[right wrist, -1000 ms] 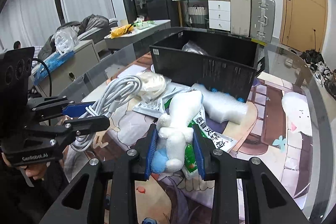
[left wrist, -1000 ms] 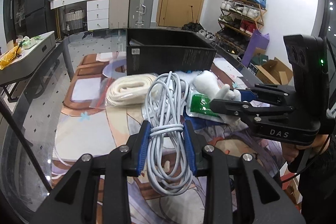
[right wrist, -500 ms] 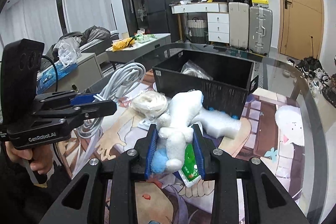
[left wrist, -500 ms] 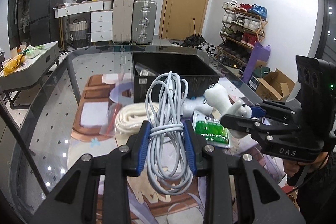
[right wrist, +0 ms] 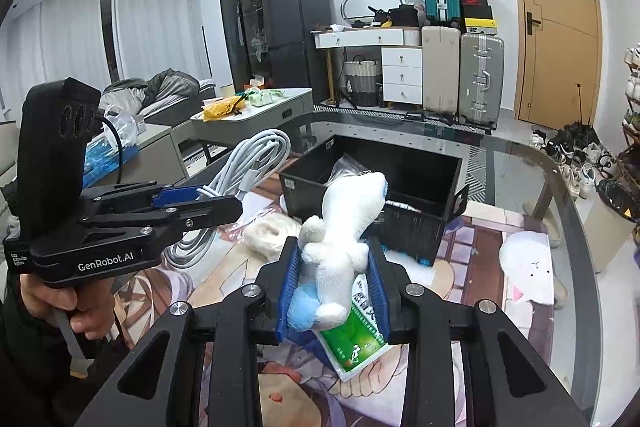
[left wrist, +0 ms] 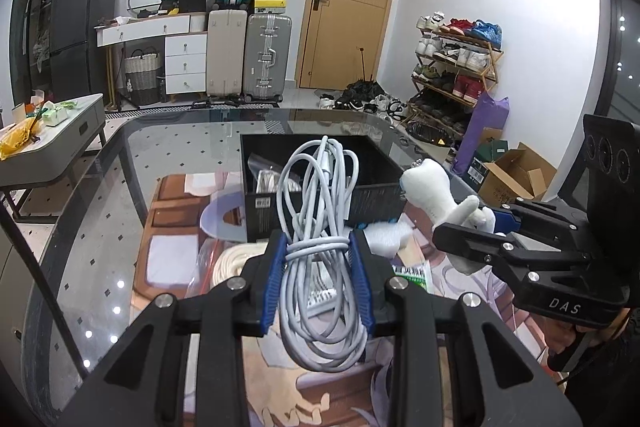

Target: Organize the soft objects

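Note:
My left gripper (left wrist: 318, 247) is shut on a coiled white cable (left wrist: 320, 211) and holds it in the air in front of the black bin (left wrist: 264, 209). My right gripper (right wrist: 334, 255) is shut on a white plush toy (right wrist: 344, 219) with a blue foot, also lifted, just short of the black bin (right wrist: 412, 231). The plush (left wrist: 434, 193) and right gripper (left wrist: 468, 231) show at the right of the left wrist view. The cable (right wrist: 256, 159) and left gripper (right wrist: 216, 201) show at the left of the right wrist view. A bagged item (left wrist: 266, 179) lies in the bin.
On the glass table's printed mat (right wrist: 488, 259) lie a white rope coil (right wrist: 266, 237), a green packet (right wrist: 354, 337) and a bubble-wrap bag (left wrist: 386, 233). A low cabinet (left wrist: 52, 143) stands left; suitcases, a shoe rack and boxes stand behind.
Both grippers have risen with their loads, the cable and the plush now well above the mat. The bin appears lower and its inside shows more.

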